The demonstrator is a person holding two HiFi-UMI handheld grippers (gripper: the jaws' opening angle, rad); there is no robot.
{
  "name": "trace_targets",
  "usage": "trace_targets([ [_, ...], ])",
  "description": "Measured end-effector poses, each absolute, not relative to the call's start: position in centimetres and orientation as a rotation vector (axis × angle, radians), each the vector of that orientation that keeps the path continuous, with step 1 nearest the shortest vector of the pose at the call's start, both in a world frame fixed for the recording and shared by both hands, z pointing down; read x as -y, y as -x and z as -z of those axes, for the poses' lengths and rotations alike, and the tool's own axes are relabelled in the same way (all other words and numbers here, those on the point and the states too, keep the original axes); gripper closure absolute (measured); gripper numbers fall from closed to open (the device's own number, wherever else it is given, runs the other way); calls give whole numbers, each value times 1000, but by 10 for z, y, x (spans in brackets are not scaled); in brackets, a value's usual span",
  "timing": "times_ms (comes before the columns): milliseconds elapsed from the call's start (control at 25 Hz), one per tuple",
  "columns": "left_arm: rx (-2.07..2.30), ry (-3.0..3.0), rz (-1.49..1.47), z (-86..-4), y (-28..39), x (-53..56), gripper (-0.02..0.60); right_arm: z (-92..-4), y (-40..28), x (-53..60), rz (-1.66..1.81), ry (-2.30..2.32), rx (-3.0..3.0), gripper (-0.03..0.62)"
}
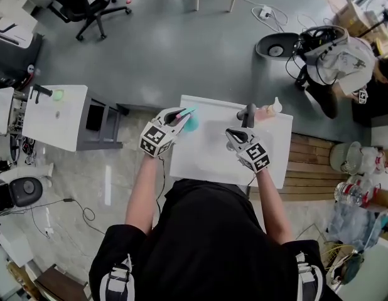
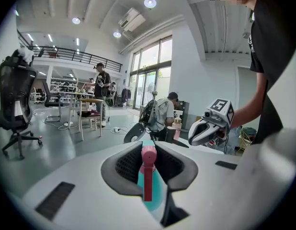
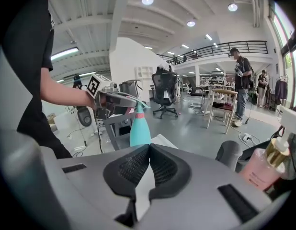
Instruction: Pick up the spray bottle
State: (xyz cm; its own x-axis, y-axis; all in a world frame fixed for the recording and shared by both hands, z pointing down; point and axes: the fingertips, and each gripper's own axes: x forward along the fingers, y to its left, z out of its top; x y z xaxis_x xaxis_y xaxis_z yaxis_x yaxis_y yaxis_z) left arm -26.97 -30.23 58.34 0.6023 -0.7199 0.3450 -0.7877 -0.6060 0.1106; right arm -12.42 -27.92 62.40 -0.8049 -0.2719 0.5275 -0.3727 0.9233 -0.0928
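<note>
Head view: we've got our left gripper (image 1: 184, 113) clamped on the spray bottle (image 1: 192, 124), just left of center over the table (image 1: 213, 162). Left gripper view: pink head pinched, teal body running down. Right gripper view: our right gripper (image 3: 149, 148) is closed, empty; the bottle hangs upright, upper left of it.

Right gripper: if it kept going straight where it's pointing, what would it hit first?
Probably the teal spray bottle, held by the left gripper beyond the fingers of the right gripper. Depth is unclear; it might touch the white table first.
</note>
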Motion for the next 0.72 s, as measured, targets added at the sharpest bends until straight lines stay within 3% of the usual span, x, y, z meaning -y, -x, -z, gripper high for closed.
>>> trace_targets([
  [720, 1342, -2529, -423, -553, 184, 210, 508, -584, 47, 228, -177, -381, 2641, 577],
])
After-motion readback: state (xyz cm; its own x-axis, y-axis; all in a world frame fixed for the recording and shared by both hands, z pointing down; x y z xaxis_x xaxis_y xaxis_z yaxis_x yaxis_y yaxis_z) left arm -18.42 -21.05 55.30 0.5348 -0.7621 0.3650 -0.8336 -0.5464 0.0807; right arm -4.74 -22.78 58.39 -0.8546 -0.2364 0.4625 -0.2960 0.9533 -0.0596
